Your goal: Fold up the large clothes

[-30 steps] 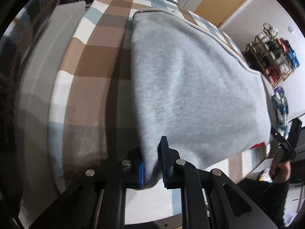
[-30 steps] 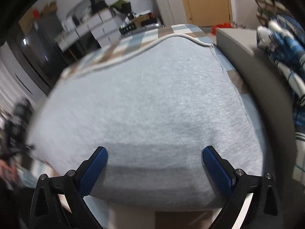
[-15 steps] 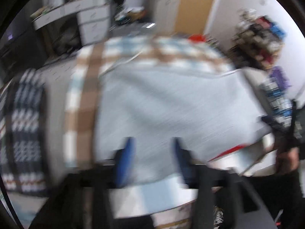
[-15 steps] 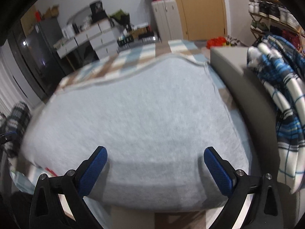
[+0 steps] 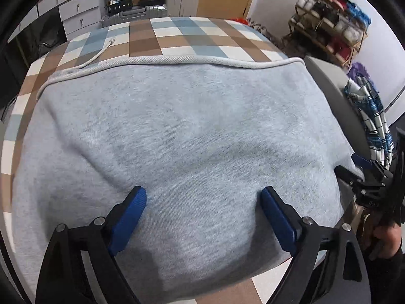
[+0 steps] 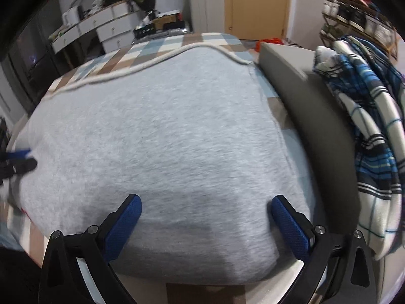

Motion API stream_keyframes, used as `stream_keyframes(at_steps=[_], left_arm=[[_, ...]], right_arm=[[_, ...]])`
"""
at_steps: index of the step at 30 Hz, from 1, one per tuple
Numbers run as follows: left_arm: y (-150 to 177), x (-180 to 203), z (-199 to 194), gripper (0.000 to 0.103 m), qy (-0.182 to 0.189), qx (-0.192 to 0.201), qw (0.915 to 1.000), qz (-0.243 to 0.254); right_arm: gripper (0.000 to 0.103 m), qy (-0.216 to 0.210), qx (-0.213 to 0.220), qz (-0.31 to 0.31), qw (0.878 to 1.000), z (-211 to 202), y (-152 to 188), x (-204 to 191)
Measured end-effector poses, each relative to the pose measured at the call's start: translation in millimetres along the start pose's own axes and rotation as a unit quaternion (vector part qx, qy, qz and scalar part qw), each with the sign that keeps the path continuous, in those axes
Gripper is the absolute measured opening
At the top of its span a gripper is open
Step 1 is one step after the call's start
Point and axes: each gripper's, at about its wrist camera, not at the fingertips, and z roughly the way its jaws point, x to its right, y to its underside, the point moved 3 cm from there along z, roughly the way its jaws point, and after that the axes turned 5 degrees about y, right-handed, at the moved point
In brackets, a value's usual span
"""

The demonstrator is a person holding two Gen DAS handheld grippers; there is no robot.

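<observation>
Soft even indoor light, faint shadows near the bottom edge; fisheye bending, dark corners; right-wrist edges motion-blurred

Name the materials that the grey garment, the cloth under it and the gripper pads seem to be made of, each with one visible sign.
Grey garment: probably cotton fleece jersey, matte; fine knit ribs, fuzzy surface.
Checked cloth: apparently smooth woven fabric, matte; flat printed squares.
Pads: likely blue rubber or plastic; fine cross-hatched texture.
</observation>
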Motion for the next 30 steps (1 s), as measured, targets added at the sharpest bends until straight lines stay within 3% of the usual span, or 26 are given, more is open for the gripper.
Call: stream_keyframes(at_steps=[3, 6, 9, 11, 14, 15, 16, 17, 19, 20, 22, 24, 27, 30], left_arm=[[1, 0, -17, 0.089, 0.013, 0.012, 0.9998, -0.01], [1, -3, -51, 0.089, 0.039, 0.061, 0.9969, -0.032], [3, -12, -47, 0.089, -0.016, 0.062, 0.9974, -0.033], [10, -30, -32, 0.089, -0.002, 0.044, 0.9975, -0.055], [19, -34, -8, 0.089, 0.007, 0.034, 0.9983, -0.048], [18, -30, -7, 0.089, 0.003, 0.035, 0.9986, -0.04], [18, -27, -13, 0.089, 0.003, 0.034, 0.9985, -0.042], [15, -28, -21, 0.089, 0.016, 0.041, 0.9974, -0.058], [12, -28, -38, 0.089, 0.054, 0.069, 0.9941, -0.064], [9, -28, -47, 0.089, 0.054, 0.083, 0.9933, -0.059], [6, -32, -52, 0.089, 0.019, 0.095, 0.9939, -0.053], [9, -44, -32, 0.089, 0.001, 0.061, 0.9957, -0.07], [13, -48, -10, 0.089, -0.007, 0.045, 0.9966, -0.068], [13, -48, -8, 0.094, -0.015, 0.045, 0.9959, -0.077]], right_arm=[[0.103, -0.065, 0.045, 0.031, 0.996, -26, -9, -7], [0.103, -0.123, 0.048, 0.023, 0.991, -42, -27, -35], [0.103, -0.144, 0.019, 0.001, 0.989, -35, -45, -69], [0.103, -0.142, 0.001, -0.033, 0.989, -20, -53, -92], [0.103, -0.074, -0.041, -0.086, 0.993, 25, -40, -119], [0.103, -0.055, -0.022, -0.108, 0.992, 31, -34, -125], [0.103, -0.053, -0.007, -0.112, 0.992, 28, -32, -125], [0.103, -0.059, -0.021, -0.106, 0.992, 27, -31, -120], [0.101, -0.075, -0.017, -0.087, 0.993, 13, -36, -109], [0.101, -0.082, -0.008, -0.082, 0.993, 7, -39, -105], [0.102, -0.094, 0.005, -0.065, 0.993, -6, -40, -90], [0.102, -0.094, 0.002, -0.057, 0.994, -8, -40, -80], [0.103, -0.083, -0.044, -0.07, 0.993, 15, -31, -73], [0.103, -0.107, -0.042, -0.065, 0.991, 22, -31, -70]])
